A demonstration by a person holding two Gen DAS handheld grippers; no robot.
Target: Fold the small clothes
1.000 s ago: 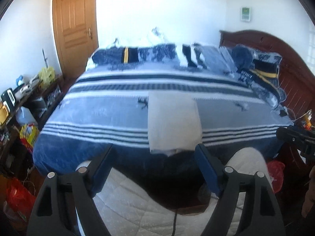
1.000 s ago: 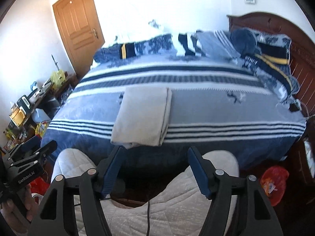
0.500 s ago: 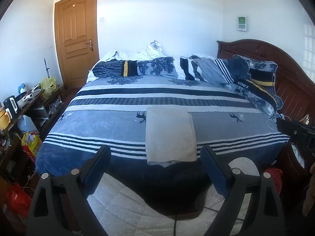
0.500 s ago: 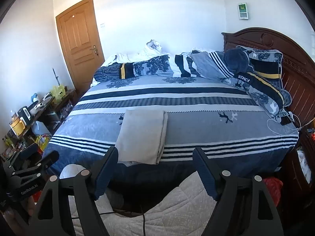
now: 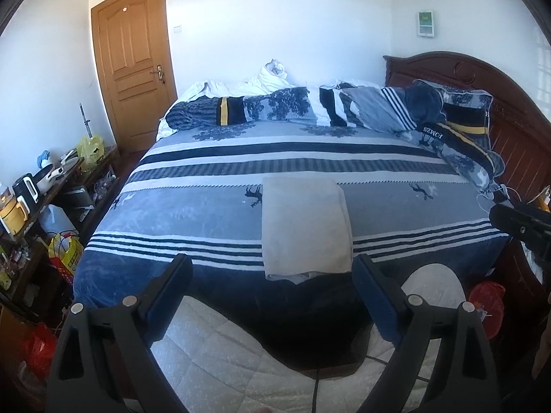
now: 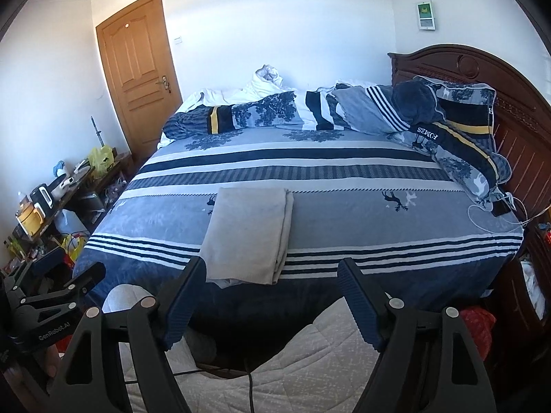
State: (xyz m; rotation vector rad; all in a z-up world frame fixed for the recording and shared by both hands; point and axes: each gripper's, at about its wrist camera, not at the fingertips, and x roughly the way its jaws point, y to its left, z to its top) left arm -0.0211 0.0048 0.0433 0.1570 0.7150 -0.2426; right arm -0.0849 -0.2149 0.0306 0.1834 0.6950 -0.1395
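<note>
Near the bed's (image 5: 213, 213) front edge lies a folded grey garment (image 5: 304, 227), soft, light, best pinched at corners; left gripper (image 5: 272, 296) and right gripper (image 6: 272, 296) gape empty.

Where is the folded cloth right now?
The folded cloth lies flat on the bed at its near edge, roughly centred in the left wrist view, left of centre in the right, beyond both open grippers.

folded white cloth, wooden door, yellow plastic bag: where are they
folded white cloth (image 5: 304, 227), left wrist view, middle of its top layer
wooden door (image 5: 132, 62), left wrist view, centre panel
yellow plastic bag (image 5: 91, 149), left wrist view, its front
</note>
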